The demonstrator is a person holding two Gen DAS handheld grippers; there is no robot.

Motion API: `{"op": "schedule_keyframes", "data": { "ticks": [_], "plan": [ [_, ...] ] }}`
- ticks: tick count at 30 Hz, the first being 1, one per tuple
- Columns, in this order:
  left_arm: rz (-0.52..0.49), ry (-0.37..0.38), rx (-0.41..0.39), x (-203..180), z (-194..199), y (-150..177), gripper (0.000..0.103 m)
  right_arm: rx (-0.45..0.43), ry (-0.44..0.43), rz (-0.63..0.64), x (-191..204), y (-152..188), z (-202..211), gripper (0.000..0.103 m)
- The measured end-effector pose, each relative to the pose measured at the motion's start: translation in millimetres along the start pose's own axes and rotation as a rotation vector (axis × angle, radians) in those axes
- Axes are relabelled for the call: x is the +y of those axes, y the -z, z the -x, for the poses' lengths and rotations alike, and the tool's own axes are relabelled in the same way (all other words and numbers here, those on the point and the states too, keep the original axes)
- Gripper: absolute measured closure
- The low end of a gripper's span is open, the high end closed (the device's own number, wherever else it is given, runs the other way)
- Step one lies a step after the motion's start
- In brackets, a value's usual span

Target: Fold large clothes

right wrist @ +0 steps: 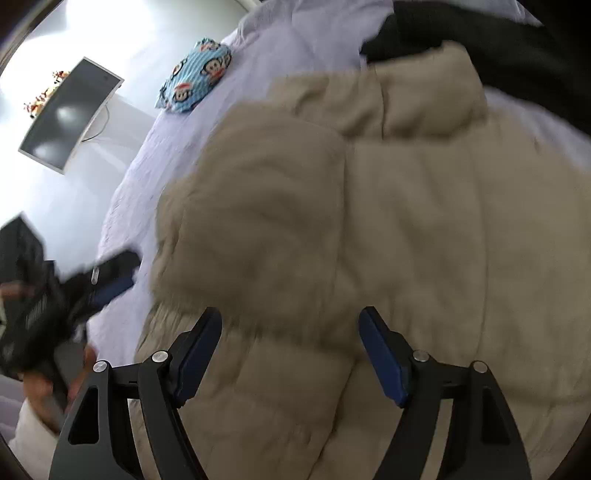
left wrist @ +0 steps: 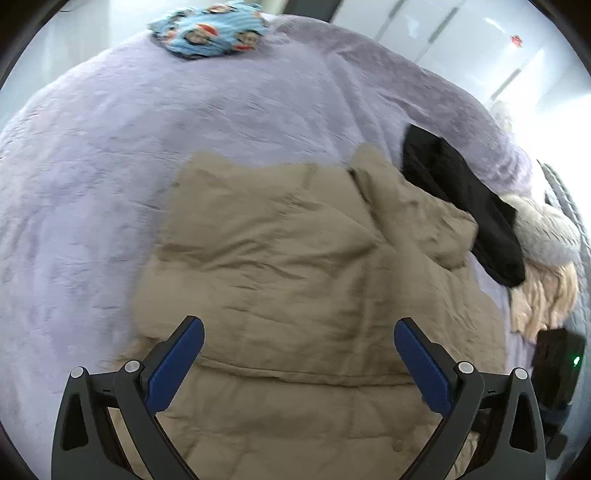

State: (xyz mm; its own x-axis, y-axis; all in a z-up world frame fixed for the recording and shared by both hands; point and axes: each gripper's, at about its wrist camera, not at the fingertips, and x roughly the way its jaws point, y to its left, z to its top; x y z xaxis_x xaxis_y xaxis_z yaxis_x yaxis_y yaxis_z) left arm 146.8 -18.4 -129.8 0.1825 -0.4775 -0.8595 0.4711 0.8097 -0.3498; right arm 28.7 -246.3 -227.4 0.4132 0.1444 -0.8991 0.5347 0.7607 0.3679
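A beige puffer jacket [left wrist: 295, 266] lies spread on a lavender bed cover [left wrist: 110, 147], its collar end toward the far side. My left gripper [left wrist: 299, 323] hovers over the jacket's near part, jaws wide open, nothing pressed between the blue pads. In the right wrist view the same jacket [right wrist: 406, 221] fills the frame, with one padded part folded over on its left side. My right gripper [right wrist: 291, 313] stands open above it, pads clear of the fabric. The left gripper [right wrist: 110, 280] shows blurred at the jacket's left edge, held by a hand [right wrist: 40, 387].
A black garment [left wrist: 461, 199] and a fluffy cream and grey garment [left wrist: 546, 251] lie to the jacket's right. A blue cartoon-print cloth [left wrist: 210, 29] sits at the bed's far side. A dark screen [right wrist: 70, 114] stands beyond the bed's left edge.
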Motion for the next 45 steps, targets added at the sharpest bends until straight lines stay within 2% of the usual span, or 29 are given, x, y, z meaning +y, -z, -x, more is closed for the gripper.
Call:
{"op": "schedule_keyframes", "data": {
  "ticks": [1,2,4,6,9,11,13,14,15,16,18,21,22,25,29,32,34,35,36,38,40,43,45],
  "plan": [
    [-0.017,0.015,0.011,-6,-4,1,0.000,0.006,-0.004,-0.016,-5,5,3,0.023],
    [-0.035,0.027,0.023,-13,-8,2,0.000,-0.002,0.005,-0.080,-30,20,20,0.023],
    [-0.077,0.046,0.041,-28,-21,5,0.000,-0.009,0.013,-0.105,-39,23,25,0.023],
    [-0.103,0.053,0.057,-42,-39,5,0.006,-0.035,0.042,-0.215,-81,41,51,0.023],
    [-0.107,0.070,0.100,-56,-64,3,0.035,-0.092,0.030,-0.410,-143,57,84,0.023],
    [-0.110,0.096,0.129,-65,-75,3,0.080,-0.165,-0.021,-0.581,-189,68,100,0.023],
    [-0.121,0.095,0.125,-71,-75,4,0.088,-0.191,-0.038,-0.628,-201,70,103,0.025],
    [-0.133,0.093,0.109,-73,-71,6,0.088,-0.248,-0.054,-0.700,-220,71,109,0.046],
    [-0.161,0.085,0.088,-74,-64,10,0.088,-0.248,-0.054,-0.700,-220,71,109,0.086],
    [-0.177,0.078,0.082,-74,-61,14,0.088,-0.250,-0.042,-0.709,-226,67,109,0.094],
    [-0.200,0.040,0.098,-68,-62,24,0.088,-0.254,-0.048,-0.683,-229,58,108,0.094],
    [-0.240,-0.019,0.119,-59,-75,35,0.088,-0.221,0.002,-0.582,-219,42,93,0.094],
    [-0.243,-0.023,0.117,-59,-77,35,0.088,-0.195,0.028,-0.570,-218,40,79,0.094],
    [-0.236,-0.044,0.106,-61,-76,32,0.088,-0.204,0.024,-0.592,-221,49,74,0.094],
    [-0.255,-0.111,0.043,-61,-53,25,0.088,-0.215,0.019,-0.602,-223,54,80,0.094],
    [-0.249,-0.184,0.002,-54,-37,17,0.088,-0.178,0.043,-0.588,-219,55,93,0.091],
    [-0.233,-0.189,-0.013,-46,-25,11,0.088,-0.161,0.041,-0.589,-216,58,98,0.072],
    [-0.226,-0.182,-0.022,-43,-20,8,0.088,-0.149,0.025,-0.587,-215,61,103,0.051],
    [-0.223,-0.168,-0.038,-43,-12,5,0.088,-0.144,0.011,-0.580,-210,62,107,0.038],
    [-0.236,-0.139,-0.054,-48,-5,1,0.088,-0.142,0.013,-0.526,-195,67,123,0.038],
    [-0.255,-0.098,-0.035,-63,-9,-2,0.088,-0.174,0.061,-0.436,-179,70,142,0.040],
    [-0.316,-0.085,0.004,-84,-28,0,0.088,-0.250,0.208,-0.306,-161,64,163,0.081],
    [-0.360,-0.130,0.017,-98,-47,4,0.088,-0.262,0.253,-0.285,-163,51,160,0.083]
  ]
}}
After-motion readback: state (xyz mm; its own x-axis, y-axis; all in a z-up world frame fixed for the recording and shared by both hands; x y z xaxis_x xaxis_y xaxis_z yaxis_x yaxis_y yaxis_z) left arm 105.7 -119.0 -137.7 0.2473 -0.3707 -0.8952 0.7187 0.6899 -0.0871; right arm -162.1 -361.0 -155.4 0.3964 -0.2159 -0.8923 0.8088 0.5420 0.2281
